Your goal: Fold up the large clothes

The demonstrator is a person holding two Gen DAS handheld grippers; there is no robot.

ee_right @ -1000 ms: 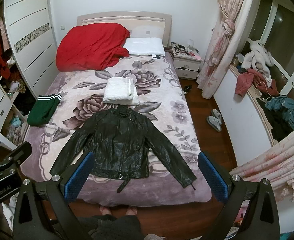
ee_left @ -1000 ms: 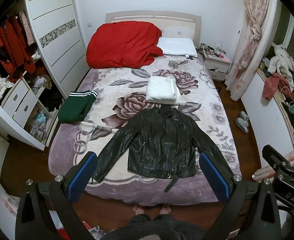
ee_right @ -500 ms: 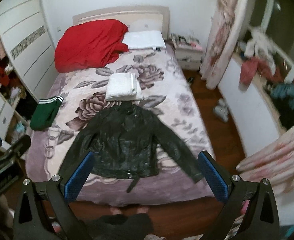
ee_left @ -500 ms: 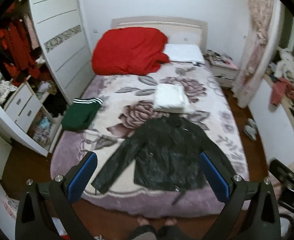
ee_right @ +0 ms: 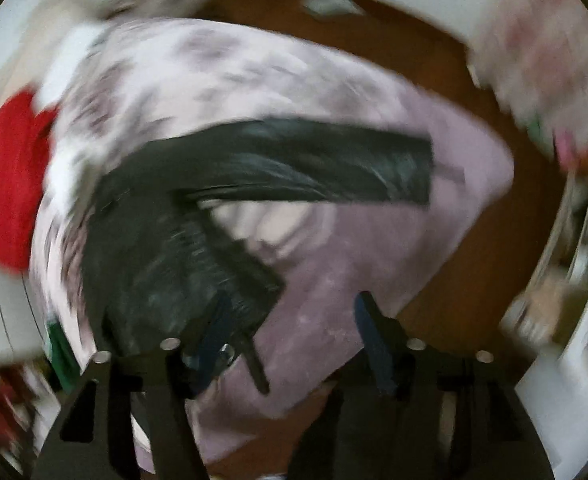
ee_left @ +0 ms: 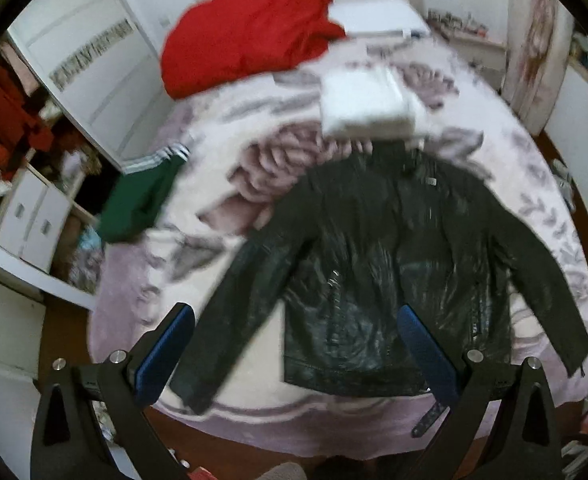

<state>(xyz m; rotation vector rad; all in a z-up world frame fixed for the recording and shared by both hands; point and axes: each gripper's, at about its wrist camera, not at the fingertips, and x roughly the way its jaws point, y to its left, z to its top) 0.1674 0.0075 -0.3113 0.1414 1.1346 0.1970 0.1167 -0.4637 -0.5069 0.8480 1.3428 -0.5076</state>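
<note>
A black leather jacket [ee_left: 390, 264] lies spread flat, sleeves out, at the foot of a bed with a floral blanket [ee_left: 230, 184]. My left gripper [ee_left: 294, 344] is open and empty, above the jacket's lower left part. The right wrist view is badly blurred and rolled; it shows the jacket [ee_right: 162, 256] with one sleeve [ee_right: 334, 168] stretched out. My right gripper [ee_right: 290, 336] is open and empty, low over the jacket's bottom corner and the bed's edge.
A folded white cloth [ee_left: 366, 100] lies above the jacket's collar. A green garment [ee_left: 142, 200] sits at the bed's left edge. A red quilt [ee_left: 246, 32] and pillow are at the head. Wardrobe and drawers [ee_left: 30, 216] stand left. Wooden floor [ee_right: 446, 72] surrounds the bed.
Both grippers have dropped fast toward the jacket, which now fills more of each view. The right gripper has rolled and swung toward the jacket's right sleeve and hem.
</note>
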